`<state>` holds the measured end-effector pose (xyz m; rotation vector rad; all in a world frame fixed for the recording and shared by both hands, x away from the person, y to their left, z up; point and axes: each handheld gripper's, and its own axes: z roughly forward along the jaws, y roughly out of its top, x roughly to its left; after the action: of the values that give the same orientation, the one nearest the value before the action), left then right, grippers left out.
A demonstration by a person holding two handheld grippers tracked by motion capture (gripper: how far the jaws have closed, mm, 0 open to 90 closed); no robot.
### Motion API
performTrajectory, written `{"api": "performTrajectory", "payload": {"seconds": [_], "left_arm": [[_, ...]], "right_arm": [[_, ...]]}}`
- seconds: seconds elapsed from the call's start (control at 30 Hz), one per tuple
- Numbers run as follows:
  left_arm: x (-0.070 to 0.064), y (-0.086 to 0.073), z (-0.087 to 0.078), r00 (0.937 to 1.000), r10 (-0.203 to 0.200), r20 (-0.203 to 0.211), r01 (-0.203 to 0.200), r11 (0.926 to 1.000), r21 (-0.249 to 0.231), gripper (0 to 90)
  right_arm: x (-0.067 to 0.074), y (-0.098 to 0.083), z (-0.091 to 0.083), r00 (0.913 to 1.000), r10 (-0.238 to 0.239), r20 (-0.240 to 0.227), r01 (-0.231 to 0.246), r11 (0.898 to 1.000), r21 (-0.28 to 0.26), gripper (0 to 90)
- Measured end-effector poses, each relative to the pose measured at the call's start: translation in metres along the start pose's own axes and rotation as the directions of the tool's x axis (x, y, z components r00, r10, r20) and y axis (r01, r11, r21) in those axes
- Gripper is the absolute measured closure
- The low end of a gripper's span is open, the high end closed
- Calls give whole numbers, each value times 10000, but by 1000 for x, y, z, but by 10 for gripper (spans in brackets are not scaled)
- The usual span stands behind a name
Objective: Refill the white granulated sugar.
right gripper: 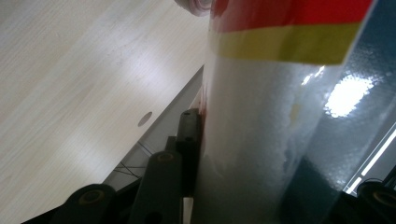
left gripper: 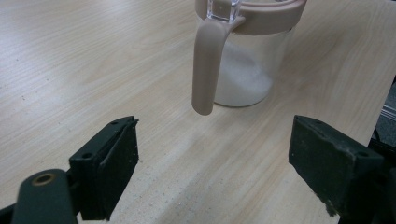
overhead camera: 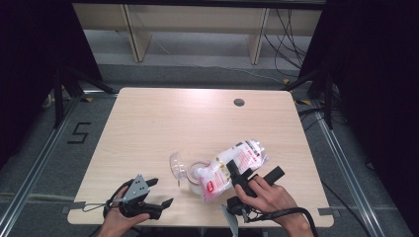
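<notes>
A clear plastic bag of white grains (overhead camera: 236, 162) with red print lies tilted, its lower end over a clear jar (overhead camera: 196, 176). The jar has a pink rim, and its see-through lid (overhead camera: 177, 165) is swung open to the left. My right gripper (overhead camera: 254, 173) is shut on the bag from the right. In the right gripper view the bag (right gripper: 280, 116) presses against the left pad (right gripper: 187, 140). My left gripper (overhead camera: 160, 191) rests open near the table's front left edge with nothing between its fingers. In the left gripper view the jar (left gripper: 247, 70) holds white grains and its pink handle (left gripper: 208, 65) faces me, beyond the gripper (left gripper: 215, 168).
The light wooden table (overhead camera: 148, 123) has a round cable hole (overhead camera: 239, 102) at the back right. Beyond the table stand wooden shelf legs (overhead camera: 136, 34) and loose cables. A floor mark "5" (overhead camera: 79, 132) lies at the left.
</notes>
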<state>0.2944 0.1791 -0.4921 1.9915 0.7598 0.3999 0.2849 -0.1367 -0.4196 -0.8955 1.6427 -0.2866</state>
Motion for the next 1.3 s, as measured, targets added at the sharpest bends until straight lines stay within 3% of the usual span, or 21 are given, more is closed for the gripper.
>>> {"api": "performTrajectory", "payload": {"seconds": [0.07, 0.17, 0.3, 0.37, 1.3], "left_arm": [[0, 0, 0, 10000, 10, 3, -10, 10000, -8, 156], [0, 0, 1, 9999, -128, 88, 129, 9999, -99, 155], [1, 0, 0, 9998, 210, 29, -210, 9998, -17, 156], [0, 0, 1, 9999, -104, 64, 104, 9999, -77, 155], [0, 0, 0, 9999, -103, 38, 103, 9999, -49, 156]], "right_arm": [[-2, -1, 0, 9998, -162, -84, 162, 9998, -84, 731], [0, -1, -1, 9999, 68, -124, -68, 10000, -2, 733], [0, -3, -2, 9999, 98, -38, -99, 9999, -80, 736], [0, -3, -1, 9999, 12, -106, -13, 10000, -98, 738], [3, -8, -2, 9995, 304, -64, -304, 9995, -53, 748]]}}
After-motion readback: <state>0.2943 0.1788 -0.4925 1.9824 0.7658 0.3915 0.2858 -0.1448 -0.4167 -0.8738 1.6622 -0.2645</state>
